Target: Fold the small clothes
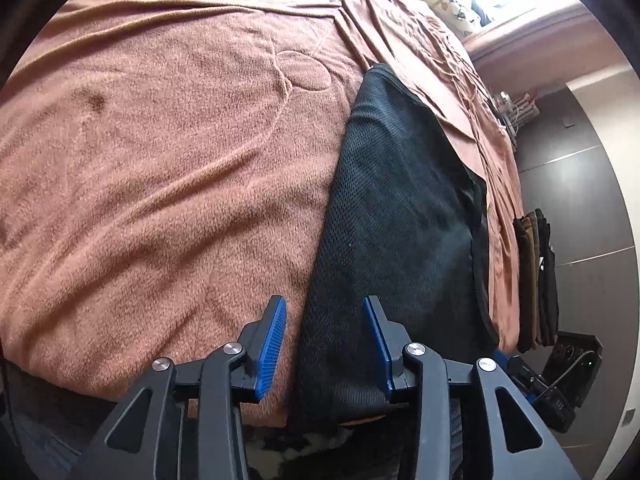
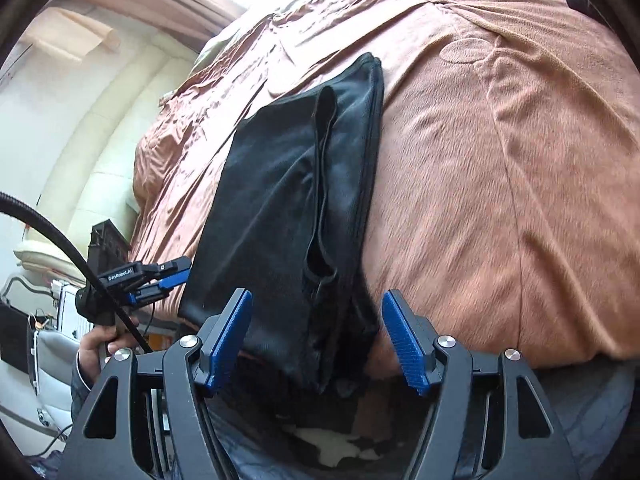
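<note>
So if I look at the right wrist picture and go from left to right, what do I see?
The person's hand holding the left gripper → the folded black garment → the brown fleece blanket. The right gripper sits along the bottom edge, open.

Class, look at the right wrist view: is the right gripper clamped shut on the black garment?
No. The right gripper stands open, its blue pads apart on either side of the black garment's near end without pressing it.

Black garment (image 1: 400, 208) on brown-blanketed bed (image 1: 160, 160)
</note>
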### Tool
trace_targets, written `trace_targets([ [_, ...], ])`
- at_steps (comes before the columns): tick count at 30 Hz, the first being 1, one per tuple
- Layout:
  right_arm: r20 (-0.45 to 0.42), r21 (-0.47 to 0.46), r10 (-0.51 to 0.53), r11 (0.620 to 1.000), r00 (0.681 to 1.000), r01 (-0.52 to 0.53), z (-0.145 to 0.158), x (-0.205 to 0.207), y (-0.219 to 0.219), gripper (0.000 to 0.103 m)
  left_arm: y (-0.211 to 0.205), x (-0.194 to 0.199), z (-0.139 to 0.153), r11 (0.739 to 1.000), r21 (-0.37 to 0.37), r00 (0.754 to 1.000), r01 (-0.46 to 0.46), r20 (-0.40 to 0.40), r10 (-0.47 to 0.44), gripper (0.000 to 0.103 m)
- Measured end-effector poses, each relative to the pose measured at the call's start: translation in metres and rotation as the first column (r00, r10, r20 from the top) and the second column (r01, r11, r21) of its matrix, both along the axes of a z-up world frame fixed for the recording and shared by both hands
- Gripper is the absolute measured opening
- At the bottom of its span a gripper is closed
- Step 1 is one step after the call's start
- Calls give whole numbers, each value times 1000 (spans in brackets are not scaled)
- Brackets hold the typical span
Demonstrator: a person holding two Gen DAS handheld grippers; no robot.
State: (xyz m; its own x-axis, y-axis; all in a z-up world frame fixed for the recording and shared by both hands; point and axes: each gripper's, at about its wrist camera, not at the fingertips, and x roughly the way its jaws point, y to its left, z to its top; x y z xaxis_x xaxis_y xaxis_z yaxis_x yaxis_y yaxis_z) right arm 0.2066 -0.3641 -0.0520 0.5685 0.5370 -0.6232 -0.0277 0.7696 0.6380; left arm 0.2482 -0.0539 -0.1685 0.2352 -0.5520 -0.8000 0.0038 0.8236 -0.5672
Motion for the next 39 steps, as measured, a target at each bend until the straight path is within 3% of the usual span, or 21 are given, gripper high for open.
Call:
trace_targets([
  [14, -34, 68, 49, 997, 998, -47, -20, 109, -7, 66, -19, 66, -7, 1000, -16, 1000, 1, 1, -1, 42],
  [29, -17, 185, 100, 978, 995, -95, -46, 175, -12, 65, -45, 126, -11, 999, -8, 999, 39, 5, -39, 41],
  [39, 25, 243, 108, 964, 994, -111, -56, 199, -17, 58, -54, 153, -10, 998, -15, 998, 53, 15, -53, 41],
])
